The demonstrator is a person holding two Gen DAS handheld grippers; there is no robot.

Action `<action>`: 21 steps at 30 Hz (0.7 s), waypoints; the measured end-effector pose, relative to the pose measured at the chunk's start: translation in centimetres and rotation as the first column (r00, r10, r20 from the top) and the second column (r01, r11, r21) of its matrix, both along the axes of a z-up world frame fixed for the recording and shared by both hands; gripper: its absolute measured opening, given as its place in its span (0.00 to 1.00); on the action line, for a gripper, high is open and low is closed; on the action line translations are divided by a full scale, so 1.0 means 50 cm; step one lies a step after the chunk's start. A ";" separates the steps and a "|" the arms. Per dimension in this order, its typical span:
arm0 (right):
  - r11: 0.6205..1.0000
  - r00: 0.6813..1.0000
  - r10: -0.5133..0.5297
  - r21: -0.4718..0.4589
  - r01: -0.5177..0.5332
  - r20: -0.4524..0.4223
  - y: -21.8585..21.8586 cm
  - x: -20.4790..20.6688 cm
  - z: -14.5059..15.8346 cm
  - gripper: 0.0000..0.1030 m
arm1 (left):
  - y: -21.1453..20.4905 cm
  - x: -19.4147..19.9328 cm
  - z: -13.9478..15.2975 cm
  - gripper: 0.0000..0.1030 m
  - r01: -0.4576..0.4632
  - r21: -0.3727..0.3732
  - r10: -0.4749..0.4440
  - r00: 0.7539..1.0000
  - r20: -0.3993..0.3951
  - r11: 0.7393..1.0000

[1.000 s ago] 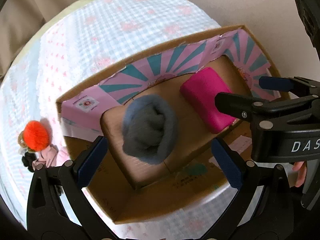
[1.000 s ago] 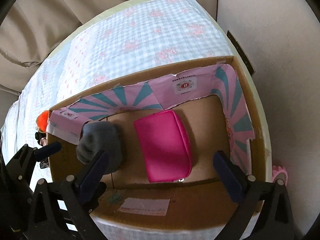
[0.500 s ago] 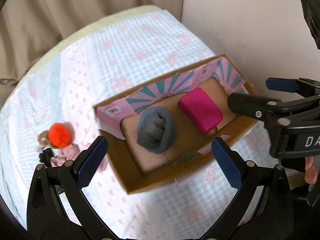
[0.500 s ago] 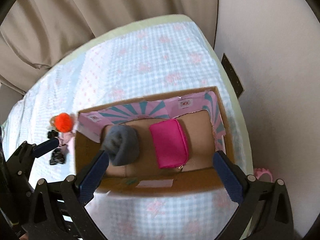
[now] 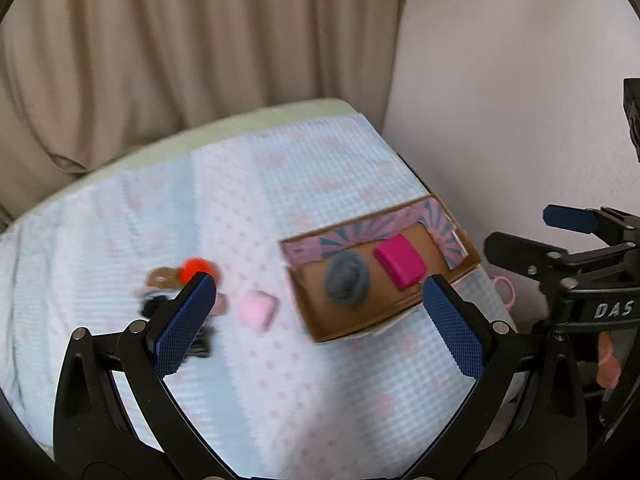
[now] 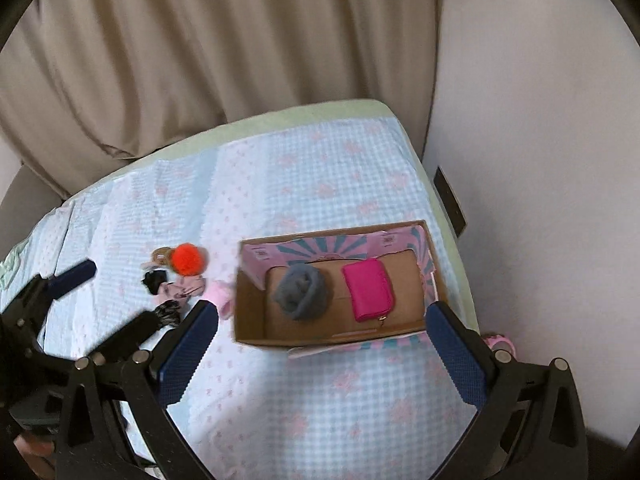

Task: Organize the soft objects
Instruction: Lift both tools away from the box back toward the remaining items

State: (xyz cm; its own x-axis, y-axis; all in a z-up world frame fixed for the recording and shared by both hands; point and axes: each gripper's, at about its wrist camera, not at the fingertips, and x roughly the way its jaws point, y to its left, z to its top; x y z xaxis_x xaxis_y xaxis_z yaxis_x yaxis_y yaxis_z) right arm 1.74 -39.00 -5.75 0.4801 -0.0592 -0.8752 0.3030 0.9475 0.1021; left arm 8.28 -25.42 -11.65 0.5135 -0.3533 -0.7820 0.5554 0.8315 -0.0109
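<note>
A cardboard box [image 6: 248, 324] [image 5: 344, 326] with a pink and teal lining sits on the bed and holds a grey rolled sock [image 6: 301, 291] [image 5: 346, 280] and a magenta pouch [image 6: 369, 290] [image 5: 400, 265]. Left of the box lie an orange pom-pom [image 6: 186, 258] [image 5: 194, 268], a pale pink soft item [image 5: 257, 310] [image 6: 219, 295], a pink cloth [image 6: 180, 290] and small black pieces [image 6: 154, 279]. My left gripper [image 5: 316, 322] is open and empty, high above the bed. My right gripper [image 6: 322, 354] is open and empty too, high above the box.
The bed has a light blue checked cover [image 6: 320, 184] with pink prints. Beige curtains [image 6: 200, 60] hang behind it and a plain wall [image 6: 540, 160] stands on the right. A pink ring-shaped item [image 6: 498, 342] lies at the bed's right edge.
Both grippers have pulled far back and up from the box, so it looks much smaller. The grey sock and magenta pouch stay in the box. More of the loose items at left shows.
</note>
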 end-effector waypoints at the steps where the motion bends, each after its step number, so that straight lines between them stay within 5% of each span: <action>1: 1.000 1.000 0.003 0.004 -0.003 0.010 0.015 -0.005 0.012 1.00 | 0.025 -0.007 0.016 1.00 -0.011 -0.002 0.011 1.000 0.017 1.000; 10: 0.998 0.995 0.043 -0.049 -0.038 0.092 0.191 -0.028 0.082 1.00 | 0.251 -0.015 0.072 1.00 -0.110 -0.036 0.111 0.993 0.044 0.993; 21: 0.999 0.989 0.012 -0.034 -0.007 0.150 0.363 0.007 0.071 1.00 | 0.486 0.033 0.063 1.00 -0.202 -0.039 0.203 0.978 0.048 0.979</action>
